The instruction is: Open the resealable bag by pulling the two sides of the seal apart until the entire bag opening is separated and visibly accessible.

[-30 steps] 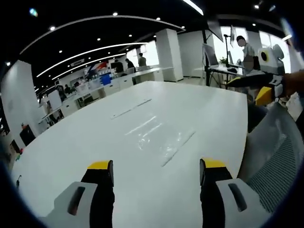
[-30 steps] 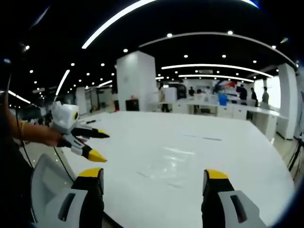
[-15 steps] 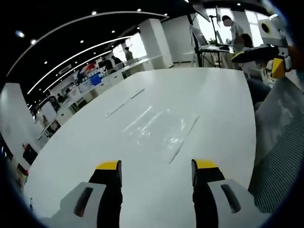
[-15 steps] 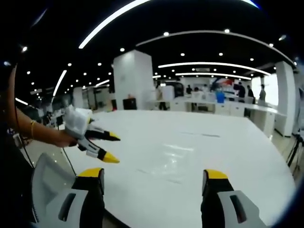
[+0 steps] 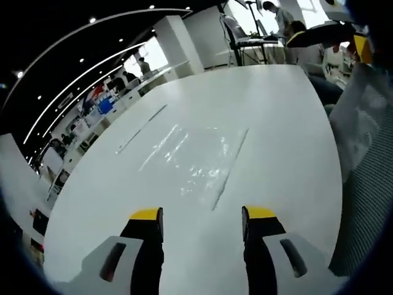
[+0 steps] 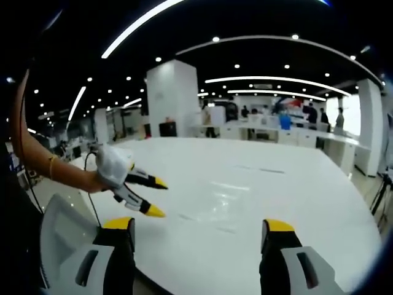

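Lying flat on the white table point(image 5: 123, 203): one clear bag point(image 5: 196, 157); two tools, left point(image 5: 201, 216) and right point(image 6: 201, 228), both released.

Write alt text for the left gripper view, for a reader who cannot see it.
A clear bag lies flat on a white table, untouched, just ahead of the left gripper, whose jaws stand open. Beyond the table is an open office with people at desks.

Each gripper has black jaws capped with yellow tips, set in pale grey housings with dark slots. The left gripper point(image 6: 153, 196) has a white body; the person's bare forearm point(image 6: 46, 166) wears a thin gold bracelet point(image 6: 53, 162).
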`<state>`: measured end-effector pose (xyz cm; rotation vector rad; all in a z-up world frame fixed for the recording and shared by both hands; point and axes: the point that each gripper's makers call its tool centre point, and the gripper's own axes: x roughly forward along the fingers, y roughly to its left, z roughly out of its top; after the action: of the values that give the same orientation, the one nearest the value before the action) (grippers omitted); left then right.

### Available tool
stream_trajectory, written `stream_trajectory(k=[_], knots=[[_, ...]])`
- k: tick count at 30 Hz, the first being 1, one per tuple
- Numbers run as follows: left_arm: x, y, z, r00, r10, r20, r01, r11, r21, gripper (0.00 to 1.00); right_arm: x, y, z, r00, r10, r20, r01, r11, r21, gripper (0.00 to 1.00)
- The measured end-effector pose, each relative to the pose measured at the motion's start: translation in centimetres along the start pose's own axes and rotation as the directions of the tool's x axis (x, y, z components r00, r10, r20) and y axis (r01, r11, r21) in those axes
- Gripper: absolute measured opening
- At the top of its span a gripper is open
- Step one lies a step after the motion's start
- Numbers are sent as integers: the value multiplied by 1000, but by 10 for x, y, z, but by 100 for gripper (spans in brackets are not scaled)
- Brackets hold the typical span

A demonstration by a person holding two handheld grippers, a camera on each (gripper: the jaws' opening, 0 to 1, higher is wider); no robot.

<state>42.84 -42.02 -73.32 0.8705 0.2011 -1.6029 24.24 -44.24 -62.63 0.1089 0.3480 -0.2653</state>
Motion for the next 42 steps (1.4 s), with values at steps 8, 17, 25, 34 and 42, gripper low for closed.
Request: stream_trajectory(k=[8, 17, 25, 34, 42], knots=[[15, 4, 0, 1000, -11, 5, 11, 1000, 3, 39, 2, -10, -3, 1000, -12, -15, 12, 1000, 18, 82], [33, 8, -7, 999, 25, -42, -15, 975, 222, 25, 7, -18, -5, 999, -22, -27, 23, 999, 35, 80], [39, -5, -6, 1000, 4, -30, 5, 954, 300, 19, 13, -19, -4, 999, -19, -27, 20, 998, 54, 79], [47, -12, -4, 999, -25, -29, 33, 944, 328, 3, 15, -20, -4, 999, -14, -31, 16, 998, 57, 78], [49, -13, -3, 998, -40, -39, 51, 936, 348, 0, 13, -21, -4, 1000, -17, -26, 19, 998, 63, 77]])
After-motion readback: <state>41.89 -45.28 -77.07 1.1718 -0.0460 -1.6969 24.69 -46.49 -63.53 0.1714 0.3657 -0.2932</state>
